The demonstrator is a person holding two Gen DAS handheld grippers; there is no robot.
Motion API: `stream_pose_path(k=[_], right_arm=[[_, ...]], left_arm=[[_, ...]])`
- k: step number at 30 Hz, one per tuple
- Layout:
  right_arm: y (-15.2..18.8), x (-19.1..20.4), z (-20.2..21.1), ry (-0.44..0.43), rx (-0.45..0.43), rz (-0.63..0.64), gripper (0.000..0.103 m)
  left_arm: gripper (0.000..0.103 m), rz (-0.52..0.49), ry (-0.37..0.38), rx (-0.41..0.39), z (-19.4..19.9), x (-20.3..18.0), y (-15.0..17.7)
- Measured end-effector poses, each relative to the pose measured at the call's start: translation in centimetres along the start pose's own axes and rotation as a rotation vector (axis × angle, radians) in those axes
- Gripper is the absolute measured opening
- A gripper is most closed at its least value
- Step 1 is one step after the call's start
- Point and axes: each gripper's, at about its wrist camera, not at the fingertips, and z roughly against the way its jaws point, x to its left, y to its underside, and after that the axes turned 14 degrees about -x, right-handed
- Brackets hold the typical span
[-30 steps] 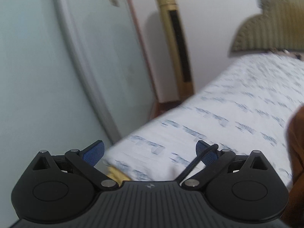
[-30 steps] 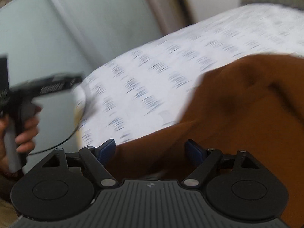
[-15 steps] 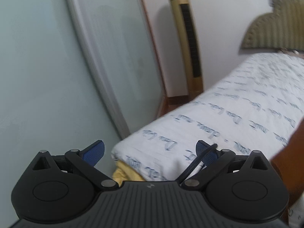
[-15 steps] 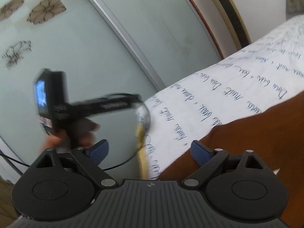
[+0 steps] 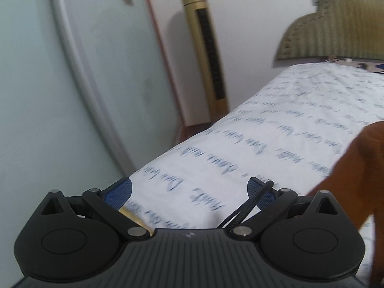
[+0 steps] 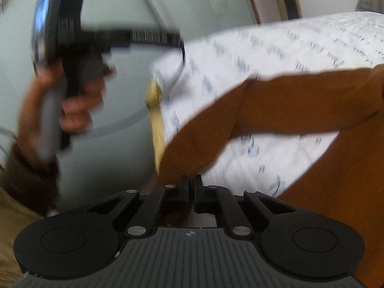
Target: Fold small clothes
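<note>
One hand-held gripper [image 6: 191,187] pinches brown garment [image 6: 300,100] at bed edge [image 6: 158,100], other [image 5: 189,192] wide

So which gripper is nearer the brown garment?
Right. The right gripper is shut on the brown garment, pinching its near edge. The left gripper is open over the bed sheet, with the garment off to its right.
</note>
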Motion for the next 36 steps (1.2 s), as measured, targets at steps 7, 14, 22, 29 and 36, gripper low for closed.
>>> stream_pose_path(k=[7, 14, 22, 29, 36], right_arm=[[-3.8, -3.2, 10.2, 0.254, -0.196, 0.064, 0.009], [-3.1, -9.0, 14.5, 1.107, -0.218, 0.289, 0.055], [3.7, -14.3, 21.4, 0.754, -0.502, -0.512, 0.054], [6.8, -16.6, 17.0, 0.582, -0.569, -0.838, 0.052], [6.3, -16.4, 15.5, 0.633, -0.64, -0.807, 0.012]], left_arm=[[0.103, -0.01, 0.2, -0.033, 1.0, -5.8, -1.8], [0.103, -0.097, 0.389, -0.046, 1.7, -14.5, -1.4], [0.103, -0.191, 0.454, -0.066, 2.7, -18.7, 0.7], [0.103, -0.174, 0.474, -0.078, 3.1, -18.3, 1.0], [0.103, -0.226, 0.537, -0.163, 4.9, -19.0, 1.6]])
